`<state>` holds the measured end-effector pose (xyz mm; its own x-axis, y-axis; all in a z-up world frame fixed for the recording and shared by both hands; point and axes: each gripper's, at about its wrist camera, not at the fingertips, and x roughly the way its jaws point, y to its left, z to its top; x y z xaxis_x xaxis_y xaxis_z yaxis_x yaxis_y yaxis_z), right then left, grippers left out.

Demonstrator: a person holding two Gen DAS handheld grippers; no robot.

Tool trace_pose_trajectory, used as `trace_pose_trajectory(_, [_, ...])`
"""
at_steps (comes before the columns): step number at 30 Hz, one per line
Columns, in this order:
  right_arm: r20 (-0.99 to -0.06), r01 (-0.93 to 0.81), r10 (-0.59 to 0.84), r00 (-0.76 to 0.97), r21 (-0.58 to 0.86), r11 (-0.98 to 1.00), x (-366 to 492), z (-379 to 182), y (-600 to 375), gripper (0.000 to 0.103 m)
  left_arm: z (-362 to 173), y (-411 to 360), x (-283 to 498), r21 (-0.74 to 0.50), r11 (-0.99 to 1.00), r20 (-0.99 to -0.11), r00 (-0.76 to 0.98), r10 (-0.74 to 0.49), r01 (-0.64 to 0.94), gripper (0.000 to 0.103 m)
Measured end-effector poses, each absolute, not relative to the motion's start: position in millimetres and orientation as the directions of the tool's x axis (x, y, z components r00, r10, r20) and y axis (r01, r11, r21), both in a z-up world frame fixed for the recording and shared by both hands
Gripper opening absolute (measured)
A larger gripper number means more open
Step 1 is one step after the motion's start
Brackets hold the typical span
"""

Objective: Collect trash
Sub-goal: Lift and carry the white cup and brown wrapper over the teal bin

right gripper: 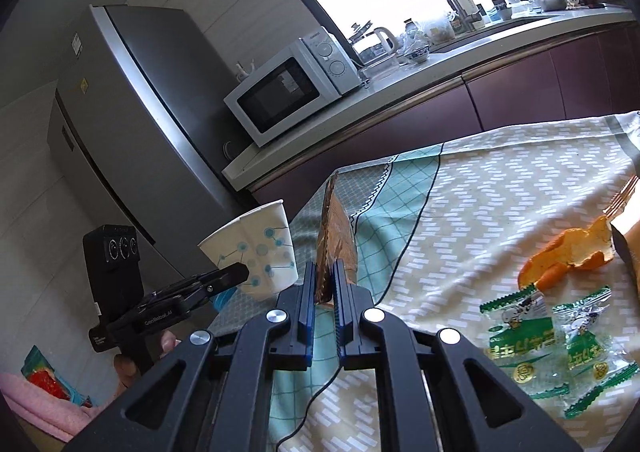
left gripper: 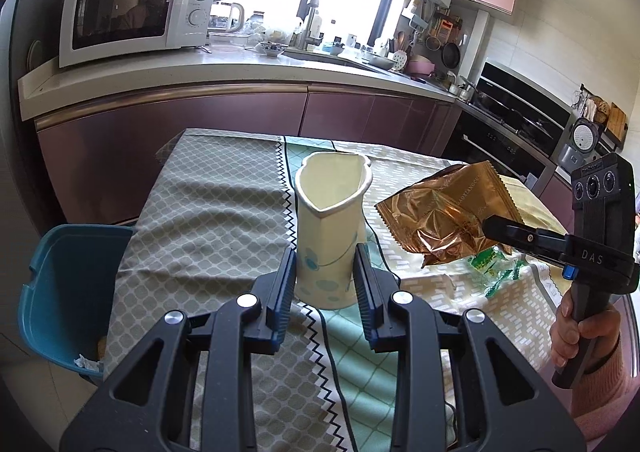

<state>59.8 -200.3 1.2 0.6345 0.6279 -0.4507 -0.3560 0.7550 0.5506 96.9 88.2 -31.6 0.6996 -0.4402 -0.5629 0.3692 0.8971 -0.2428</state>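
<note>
My left gripper (left gripper: 325, 272) pinches the squashed paper cup (left gripper: 330, 228) off the table, my right gripper (right gripper: 323, 284) clamps the gold wrapper (right gripper: 334, 248) beside it.

The right gripper (right gripper: 325, 284) is pinching a shiny brown wrapper (right gripper: 334, 240) between its two blue fingers (right gripper: 307, 294), and the wrapper is standing up on its edge. To the left, the left gripper (right gripper: 236, 276) is squeezing a white paper cup (right gripper: 256, 248) with blue dots, and the cup is tilting. A hand (right gripper: 132, 364) is holding that gripper's handle. On the table cloth (right gripper: 480, 191), orange peel (right gripper: 568, 256) is lying near two green candy wrappers (right gripper: 552, 348). Behind the table, a white microwave (right gripper: 292, 87) is sitting on the counter (right gripper: 400, 87) beside a gray fridge (right gripper: 132, 123).
</note>
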Motion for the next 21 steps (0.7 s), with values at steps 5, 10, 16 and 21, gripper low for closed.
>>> trace_pose_trajectory(5, [-0.448,-0.39,0.656,0.608,0.551,0.738,63.4,1.8,-181.4,0.007,-26.7,99.6,91.3,-0.231,0.907,-0.557,0.717,-0.419,0.352,0.029])
trace_pose_trajectory(10, [-0.445,-0.417,0.685,0.577,0.56,0.715,68.1,2.2,-162.8,0.007,-22.9,116.6,86.0,-0.226,0.919,-0.551,0.736,-0.394,0.323,0.029])
trace_pose_trajectory(16, [-0.443,-0.459,0.718,0.537,0.561,0.689,77.8,5.0,-135.2,0.007,-18.0,147.1,80.8,-0.226,0.938,-0.546,0.764,-0.345,0.262,0.029])
trace_pose_trajectory(21, [-0.439,-0.501,0.746,0.5,0.556,0.663,83.5,8.1,-110.9,0.007,-19.6,175.4,75.4,-0.231,0.952,-0.548,0.782,-0.298,0.202,0.029])
